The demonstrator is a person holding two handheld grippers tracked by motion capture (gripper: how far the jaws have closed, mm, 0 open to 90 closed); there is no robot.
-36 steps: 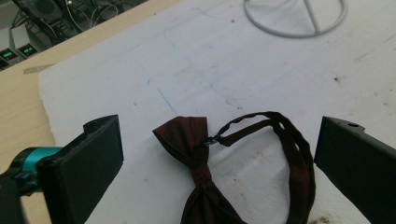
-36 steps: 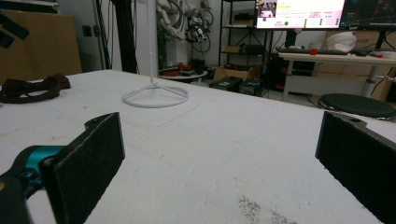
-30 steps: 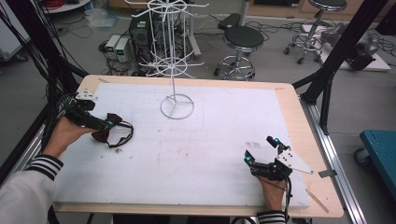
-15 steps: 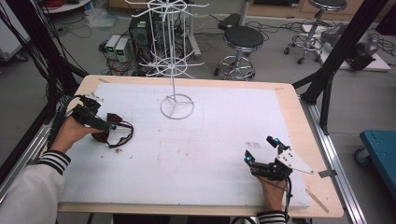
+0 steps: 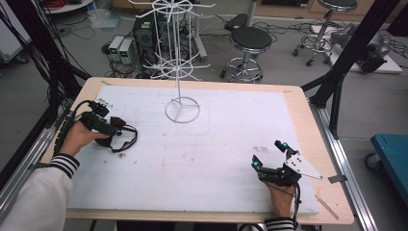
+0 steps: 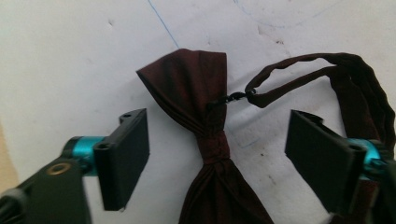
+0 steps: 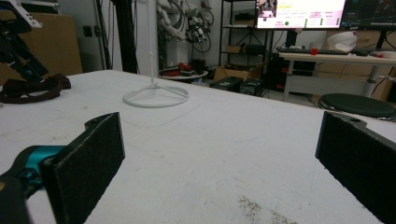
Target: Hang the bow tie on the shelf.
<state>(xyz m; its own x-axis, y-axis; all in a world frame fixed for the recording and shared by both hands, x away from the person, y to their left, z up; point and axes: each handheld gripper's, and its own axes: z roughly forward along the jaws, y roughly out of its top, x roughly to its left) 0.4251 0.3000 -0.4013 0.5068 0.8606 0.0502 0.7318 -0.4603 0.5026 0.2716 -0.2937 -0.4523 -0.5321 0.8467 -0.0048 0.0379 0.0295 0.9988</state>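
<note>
Since a second ago my left gripper [image 5: 117, 130] has slid a little toward twelve o'clock and tipped down over the dark red cloth bow tie [image 6: 205, 140]. My right gripper [image 5: 269, 155] has not moved; it waits at about five o'clock on the white foam table cover [image 5: 231, 144].

From the left gripper view, the jaws stand wide apart, one on each side of the bow tie's knot. They hold nothing yet. The bow tie lies flat on the cover at about nine o'clock, and its thin dark strap [image 6: 355, 79] loops off to one side. A small black hook [image 6: 232, 97] joins the strap to the knot. One jaw may be touching the strap, but I can't tell for sure from here.

I think this move means I am lined up to pinch the knot. Next I would need to go down a bit more and close gently.

My right gripper is wide open too, with nothing in it. The white wire stand [image 5: 182, 108] sits at twelve o'clock, well apart from the bow tie.
</note>
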